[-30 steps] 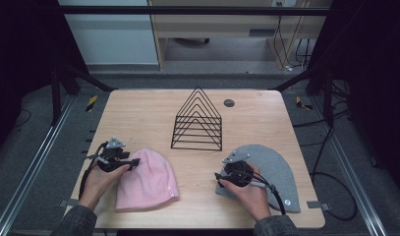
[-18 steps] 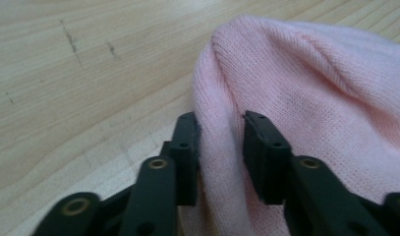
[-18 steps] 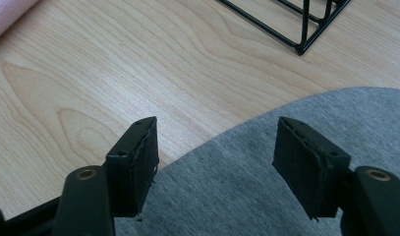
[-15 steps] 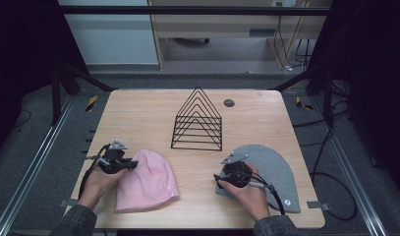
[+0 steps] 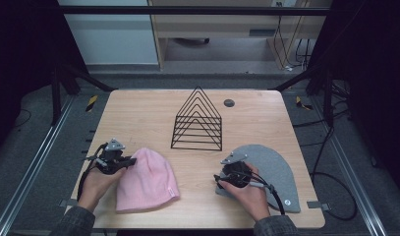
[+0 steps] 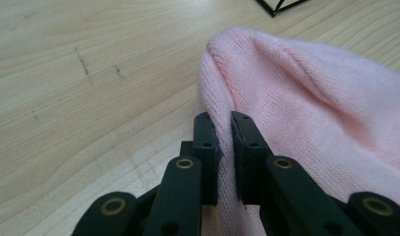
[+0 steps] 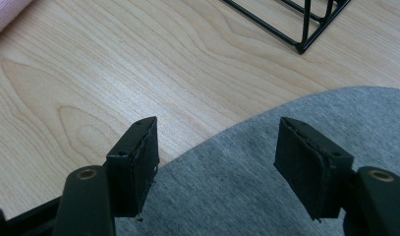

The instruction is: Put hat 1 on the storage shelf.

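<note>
Left gripper [image 6: 226, 147] of mine is pinched onto the folded edge of the soft pink knitted beanie [image 6: 315, 113], jaws nearly touching with the knit squeezed between them. That beanie [image 5: 146, 179] lies flat at the near left of the pale wooden table [image 5: 138, 113]. My right gripper [image 7: 214, 157] hangs with jaws spread wide over the curved edge of the flat grey felt-like hat [image 7: 286, 162], holding nothing; that hat [image 5: 271, 169] lies at the near right. Between and beyond them stands the black wire triangular rack [image 5: 197, 123].

I judge the pinch shallow: only a thin fold is caught, so a quick lift could let the knit slide out, or drag the beanie across the wood. On the right, closing now might nip only the rim. Both my hands rest low, the forearms coming in from the near edge, the left gripper [image 5: 113, 158] pointing right, the right gripper [image 5: 235, 172] pointing left.
</note>
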A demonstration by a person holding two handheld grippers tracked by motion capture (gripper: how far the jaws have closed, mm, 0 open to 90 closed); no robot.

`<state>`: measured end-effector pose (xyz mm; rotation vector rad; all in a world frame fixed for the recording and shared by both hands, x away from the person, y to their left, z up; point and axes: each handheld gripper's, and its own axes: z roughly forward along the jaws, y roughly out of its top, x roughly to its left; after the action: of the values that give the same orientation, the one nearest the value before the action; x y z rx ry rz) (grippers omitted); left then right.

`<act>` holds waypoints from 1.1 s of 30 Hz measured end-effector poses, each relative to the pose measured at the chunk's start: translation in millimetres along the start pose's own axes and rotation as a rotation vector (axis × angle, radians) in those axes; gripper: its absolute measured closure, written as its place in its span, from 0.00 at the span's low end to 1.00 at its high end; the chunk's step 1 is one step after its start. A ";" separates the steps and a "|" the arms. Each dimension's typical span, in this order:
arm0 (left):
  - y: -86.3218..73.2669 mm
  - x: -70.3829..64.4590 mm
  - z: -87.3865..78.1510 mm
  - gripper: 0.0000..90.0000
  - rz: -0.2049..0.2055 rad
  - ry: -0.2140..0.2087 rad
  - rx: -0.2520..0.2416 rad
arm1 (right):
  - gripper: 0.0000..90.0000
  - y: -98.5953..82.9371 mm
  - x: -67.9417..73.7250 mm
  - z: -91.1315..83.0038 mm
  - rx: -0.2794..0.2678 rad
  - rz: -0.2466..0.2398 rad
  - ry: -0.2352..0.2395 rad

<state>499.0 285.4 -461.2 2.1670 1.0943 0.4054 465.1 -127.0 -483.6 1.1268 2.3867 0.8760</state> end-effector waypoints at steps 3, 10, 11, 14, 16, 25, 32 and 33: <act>1.3 -1.8 -3.8 0.91 0.010 0.001 -0.012 | 0.36 0.1 0.4 0.4 0.003 0.000 0.001; 6.7 -10.8 -21.4 0.92 0.034 -0.009 -0.064 | 0.36 0.9 -0.6 -2.4 -0.004 -0.008 -0.006; 8.3 -12.5 -25.2 0.92 0.044 -0.009 -0.072 | 0.36 0.9 -0.6 -2.4 -0.004 -0.008 -0.006; 13.7 -19.7 -37.3 0.92 0.082 -0.007 -0.100 | 0.36 0.6 -1.3 -2.6 -0.005 -0.006 -0.010; 18.5 -25.8 -44.7 0.92 0.102 -0.015 -0.118 | 0.35 0.5 -1.0 -1.9 0.000 -0.006 -0.015; 54.0 -57.6 -69.2 0.92 0.244 -0.025 -0.157 | 0.33 0.7 -1.8 -6.0 -0.021 0.006 -0.034; 84.9 -74.3 -81.9 0.92 0.345 -0.019 -0.133 | 0.33 0.6 -4.1 -12.6 -0.047 0.026 -0.032; 88.5 -76.1 -83.8 0.92 0.354 -0.016 -0.137 | 0.33 1.0 -4.3 -13.4 -0.054 0.022 -0.035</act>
<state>460.7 222.4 -337.9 2.2355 0.6509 0.6003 461.0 -135.0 -472.6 1.1398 2.3134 0.9144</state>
